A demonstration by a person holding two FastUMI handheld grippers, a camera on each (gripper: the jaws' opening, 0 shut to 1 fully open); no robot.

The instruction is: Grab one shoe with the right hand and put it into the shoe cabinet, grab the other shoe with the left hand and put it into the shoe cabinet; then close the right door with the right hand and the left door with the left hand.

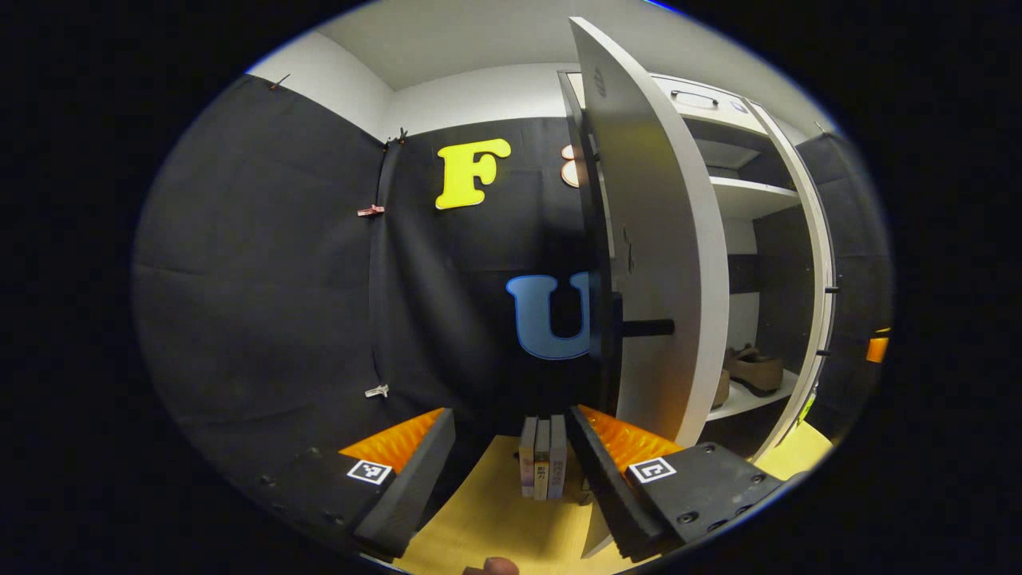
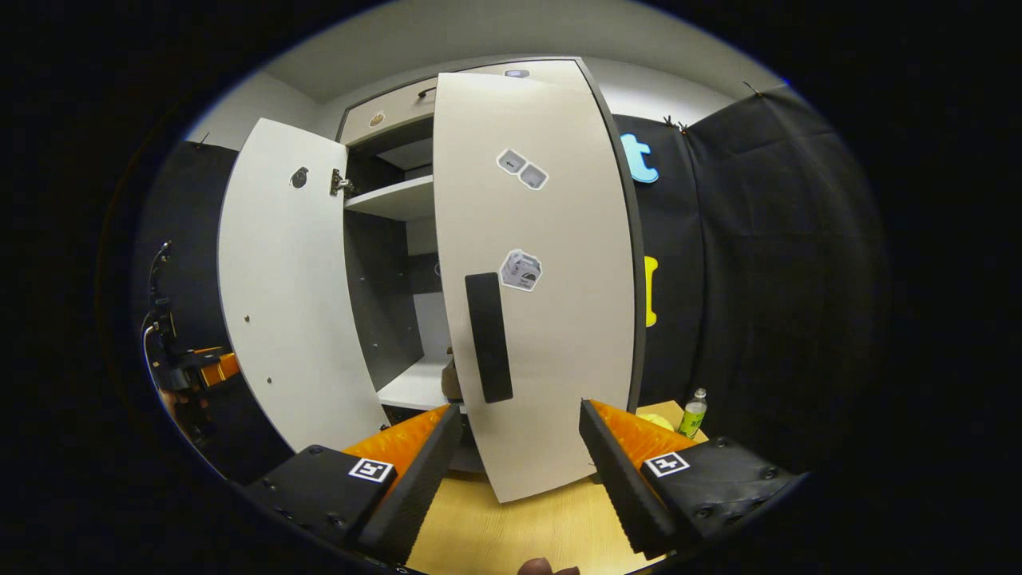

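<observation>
In the left gripper view the left cabinet door stands open, nearly edge-on, with its black handle just above my right finger. My left gripper is open with nothing between its fingers. Past the door, tan shoes rest on the lower shelf. In the right gripper view the right door is swung partway shut straight ahead, its black handle above my open right gripper. The left door hangs wide open. A bit of a shoe peeks past the right door's edge.
Several books stand upright on the wooden table between the left fingers. A small green bottle stands at the table's right by the black wall. The other gripper shows far left beyond the open door. An upper shelf sits inside.
</observation>
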